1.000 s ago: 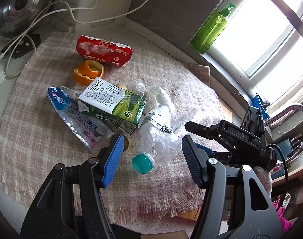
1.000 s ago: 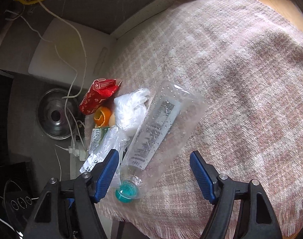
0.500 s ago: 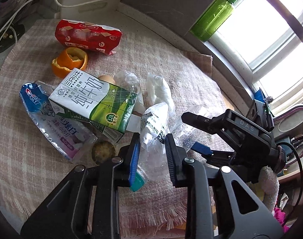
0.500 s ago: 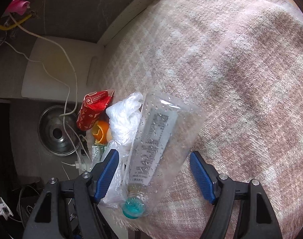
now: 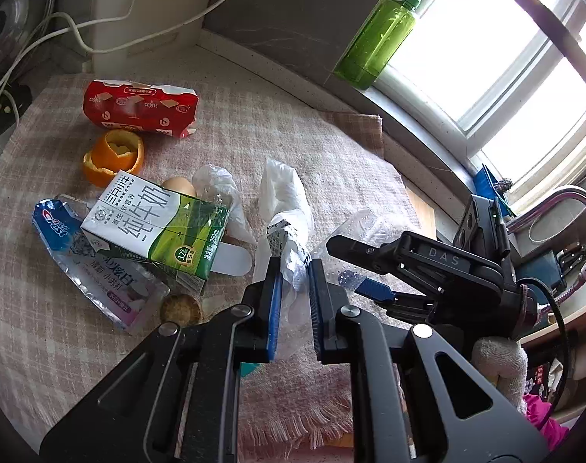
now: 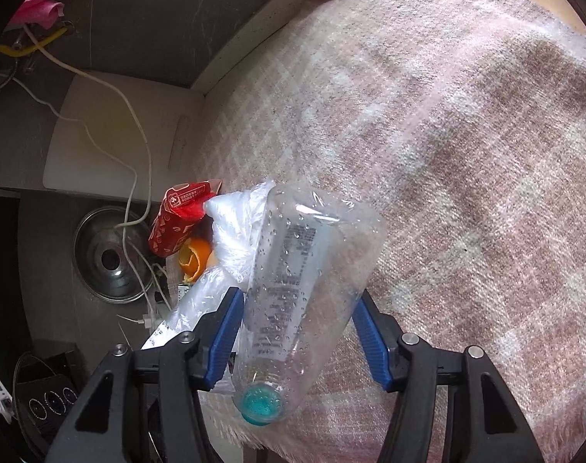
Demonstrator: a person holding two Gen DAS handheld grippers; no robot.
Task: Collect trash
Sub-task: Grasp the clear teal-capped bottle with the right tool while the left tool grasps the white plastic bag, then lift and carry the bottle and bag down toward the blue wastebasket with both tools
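The bench [image 5: 231,77] carried a pink-and-white checked woven cloth [image 6: 466,135], and the trash lay bunched toward its near edge.

Largest of the litter was the clear, crumpled plastic bottle with a teal cap [image 6: 293,293]. It lay on the cloth with the cap toward six o'clock in the right wrist view, beaded with droplets inside. It looked empty, so probably very light, thin-walled and springy, likely to buckle and slip under a hard squeeze. The stiffer neck just above the cap seemed the safer hold. The right claw [image 6: 297,335] bracketed its lower body, jaws closing, the blue pads [image 6: 225,332] just beside the walls; whether they pressed yet I could not tell.

Next came the green-and-white milk carton [image 5: 154,227], at about nine o'clock from the left claw [image 5: 295,301]. It would be stiff but crushable, best taken across its flat sides.

The left claw was closing, nearly pressed together, and pinched a wad of thin clear plastic film with a printed label [image 5: 293,254]. That film was soft, weightless and slick, so a deep bite on the bunched part suited it.

Smaller were the red snack wrapper [image 5: 138,108] at eleven o'clock, the silver-blue foil pouch [image 5: 85,270], and the cup of orange peel [image 5: 113,156], which was limp and damp-looking.
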